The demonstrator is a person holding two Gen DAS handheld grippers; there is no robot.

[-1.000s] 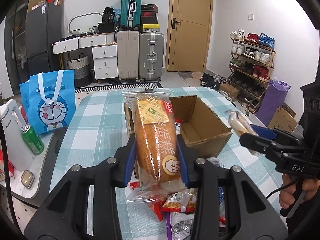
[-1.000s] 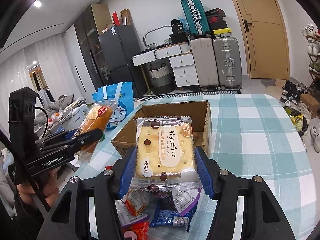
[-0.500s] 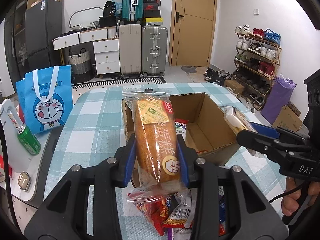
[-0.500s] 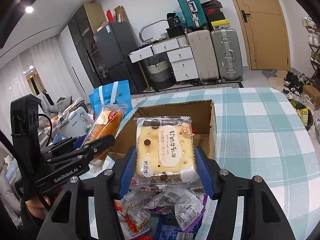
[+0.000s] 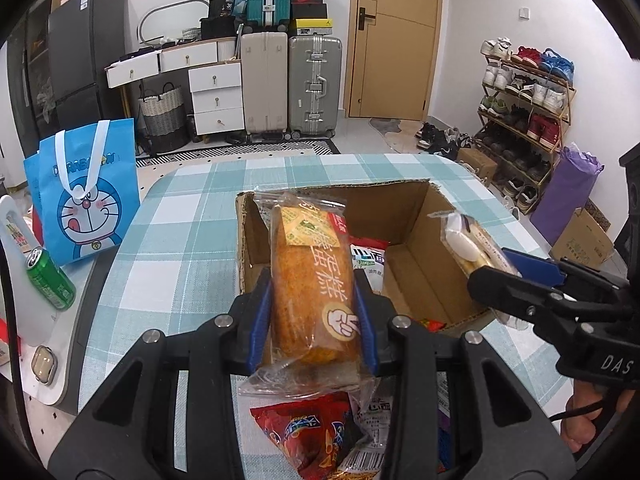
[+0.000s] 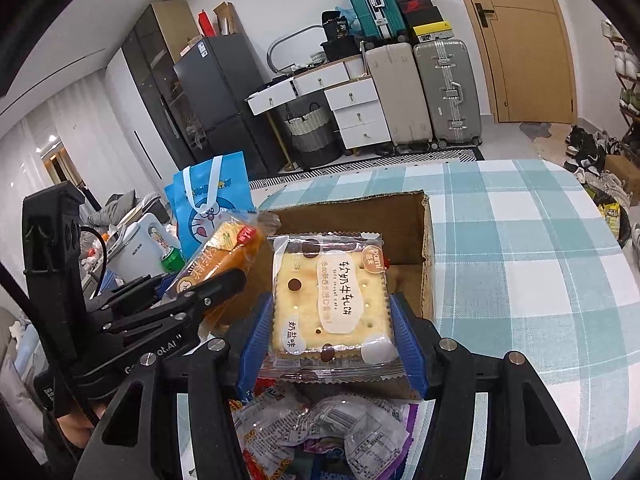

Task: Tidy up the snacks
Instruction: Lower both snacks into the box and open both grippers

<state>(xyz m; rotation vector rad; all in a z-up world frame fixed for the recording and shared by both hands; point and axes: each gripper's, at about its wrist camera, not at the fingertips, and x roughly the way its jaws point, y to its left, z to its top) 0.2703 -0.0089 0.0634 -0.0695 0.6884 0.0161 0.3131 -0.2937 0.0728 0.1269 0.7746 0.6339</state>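
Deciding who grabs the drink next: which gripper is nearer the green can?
Left. The left gripper, shut on the bread cake, is on the green can side of the cardboard box. The right gripper, holding the nougat cracker pack, is farther across.

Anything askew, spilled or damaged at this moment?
Nothing serious. A green can lies tilted beside the table, not upright. Loose snack packets sit heaped in front of the cardboard box. Both held packs look intact.
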